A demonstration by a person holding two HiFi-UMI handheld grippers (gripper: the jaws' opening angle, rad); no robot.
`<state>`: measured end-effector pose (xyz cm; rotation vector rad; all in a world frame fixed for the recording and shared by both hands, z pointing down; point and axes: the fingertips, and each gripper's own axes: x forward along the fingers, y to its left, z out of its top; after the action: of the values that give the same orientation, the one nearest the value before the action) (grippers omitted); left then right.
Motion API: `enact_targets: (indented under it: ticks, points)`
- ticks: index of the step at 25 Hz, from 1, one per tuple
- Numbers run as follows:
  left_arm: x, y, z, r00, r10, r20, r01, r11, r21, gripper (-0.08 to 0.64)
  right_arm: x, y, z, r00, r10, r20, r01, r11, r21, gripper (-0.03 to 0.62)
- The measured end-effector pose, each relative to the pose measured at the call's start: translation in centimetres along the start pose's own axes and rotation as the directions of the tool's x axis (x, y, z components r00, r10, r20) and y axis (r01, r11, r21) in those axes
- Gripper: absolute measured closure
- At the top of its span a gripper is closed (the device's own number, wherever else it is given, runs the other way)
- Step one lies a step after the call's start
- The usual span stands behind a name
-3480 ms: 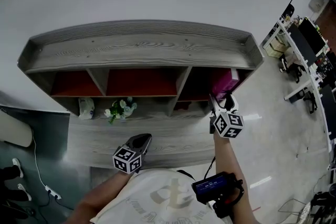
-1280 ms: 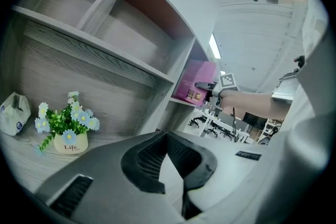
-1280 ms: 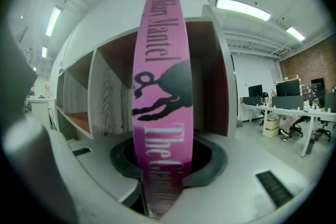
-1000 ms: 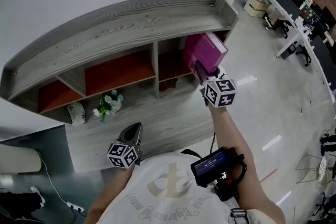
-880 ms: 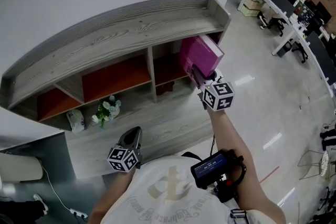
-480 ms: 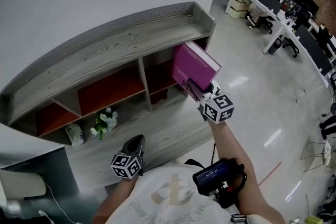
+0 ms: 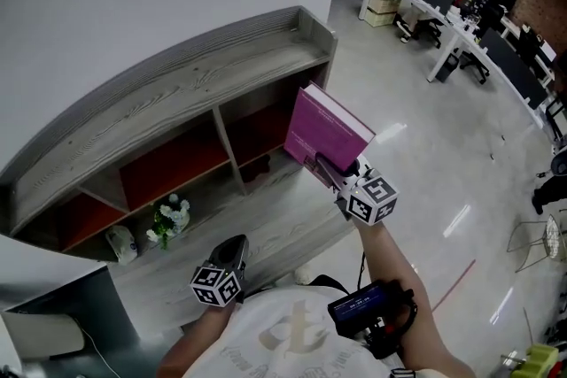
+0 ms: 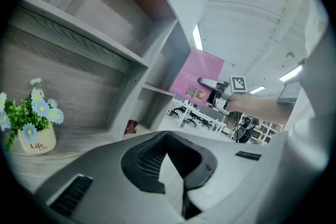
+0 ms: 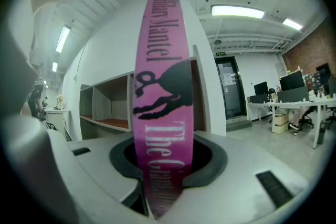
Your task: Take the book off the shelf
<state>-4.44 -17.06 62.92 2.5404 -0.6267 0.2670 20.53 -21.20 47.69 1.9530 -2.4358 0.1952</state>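
An open office runs off to the far right, with rows of desks [image 7: 443, 4] carrying dark monitors, a brick wall behind them and a glossy pale floor [image 7: 425, 164]. Against the white wall on the left stands a grey wood-grain shelf [image 7: 177, 93] whose compartments have red backs.

The book [image 7: 326, 133] is magenta. In the right gripper view its spine fills the middle of the frame and reads "Mantel" near the top, then an ampersand worked into a black figure, then "The" and a word beginning with G that runs down out of sight. A small pot of flowers [image 8: 34, 147] on the shelf's lower ledge is printed "Life". A dark device [image 7: 363, 310] with a blue screen is strapped to the right forearm; its writing is too small to read.

The right arm reaches forward, away from the body. The right gripper [image 7: 330, 171] points about level and is clamped on the book's spine edge. The book stands roughly upright in the air, clear of the shelf and just in front of its right end compartment.

The left gripper [image 7: 236, 245] is held low and close to the body, tipped slightly down toward the shelf's lower ledge. Its jaws are drawn together with nothing between them.
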Motion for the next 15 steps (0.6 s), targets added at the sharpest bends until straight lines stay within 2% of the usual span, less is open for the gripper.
enact_targets:
  ticks: [7, 15]
  points:
    - [2.0, -1.9, -0.6, 0.998, -0.055, -0.038, 0.056, 0.998, 0.018, 0.558, -3.2, -0.7, -0.9, 1.000, -0.001, 0.011, 0.000, 1.000, 0.013, 0.443]
    - [4.2, -3.9, -0.2, 0.994, -0.090, -0.055, 0.092, 0.995, 0.042, 0.558, -7.1, -2.1, -4.1, 0.999, -0.025, -0.024, 0.026, 0.998, 0.058, 0.443]
